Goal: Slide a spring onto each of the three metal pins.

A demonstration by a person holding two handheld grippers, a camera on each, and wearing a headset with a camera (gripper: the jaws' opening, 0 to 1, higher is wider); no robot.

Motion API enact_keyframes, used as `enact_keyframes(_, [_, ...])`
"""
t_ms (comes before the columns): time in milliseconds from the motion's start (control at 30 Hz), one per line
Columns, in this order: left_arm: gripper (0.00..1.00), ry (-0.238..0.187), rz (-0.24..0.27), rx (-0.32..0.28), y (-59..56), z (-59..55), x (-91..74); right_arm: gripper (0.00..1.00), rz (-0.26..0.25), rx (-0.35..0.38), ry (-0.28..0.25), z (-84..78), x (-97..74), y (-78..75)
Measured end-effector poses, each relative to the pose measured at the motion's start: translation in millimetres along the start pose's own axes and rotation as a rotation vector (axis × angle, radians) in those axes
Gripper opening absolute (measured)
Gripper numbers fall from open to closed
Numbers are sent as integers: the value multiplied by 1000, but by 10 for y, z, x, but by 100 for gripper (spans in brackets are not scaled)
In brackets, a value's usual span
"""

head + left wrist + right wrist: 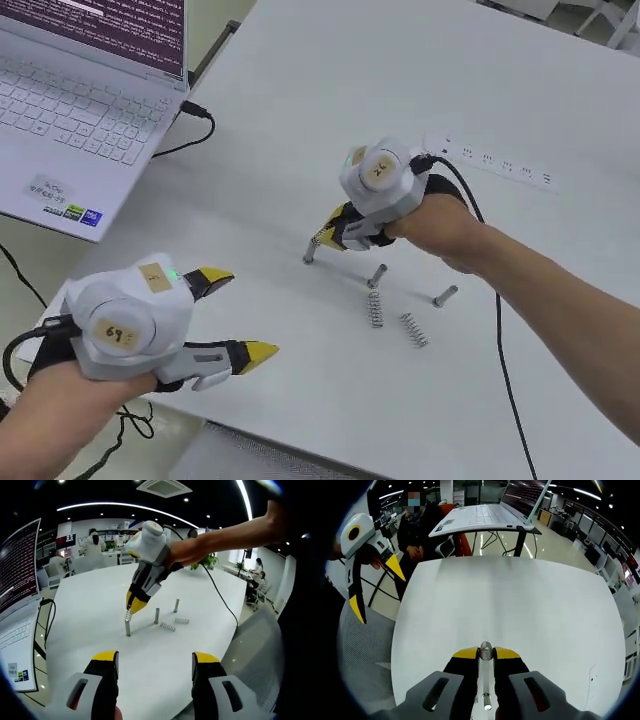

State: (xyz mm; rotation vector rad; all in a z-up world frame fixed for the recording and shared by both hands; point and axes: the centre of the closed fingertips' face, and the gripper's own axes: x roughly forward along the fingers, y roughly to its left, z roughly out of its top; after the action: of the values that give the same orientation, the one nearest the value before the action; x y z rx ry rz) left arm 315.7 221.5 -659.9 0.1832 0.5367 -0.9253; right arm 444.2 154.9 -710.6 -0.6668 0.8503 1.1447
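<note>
Tongs on the right (328, 236) are pinched narrow on a spring (128, 614) and hold it upright. Its lower end meets the top of the first pin (127, 628), directly beneath their tips. Just past those tips, on the white counter (330, 100), stand a second pin (377, 275) and a third pin (445, 295), both bare. A loose spring (375, 308) and another loose spring (413, 330) lie flat beside them. The tongs on the left (235, 315) gape wide and carry nothing, well apart from the work. By my reading no pin is fully sleeved yet: one spring is only starting on, and two are untouched.
</note>
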Motion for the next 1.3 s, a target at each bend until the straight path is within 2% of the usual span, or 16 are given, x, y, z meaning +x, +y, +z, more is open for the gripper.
enact_keyframes(667, [56, 2, -9, -3, 7, 30, 28, 8, 12, 5, -1, 47, 126, -20])
enact_keyframes(1033, [56, 3, -2, -6, 40, 38, 17, 8, 26, 3, 9, 34, 252, -9])
enact_keyframes(1233, [57, -3, -3, -4, 40, 82, 24, 8, 36, -3, 21, -13, 382, -17])
enact_keyframes(1300, [57, -6, -5, -6, 41, 101, 29, 8, 40, -2, 24, -12, 365, -17])
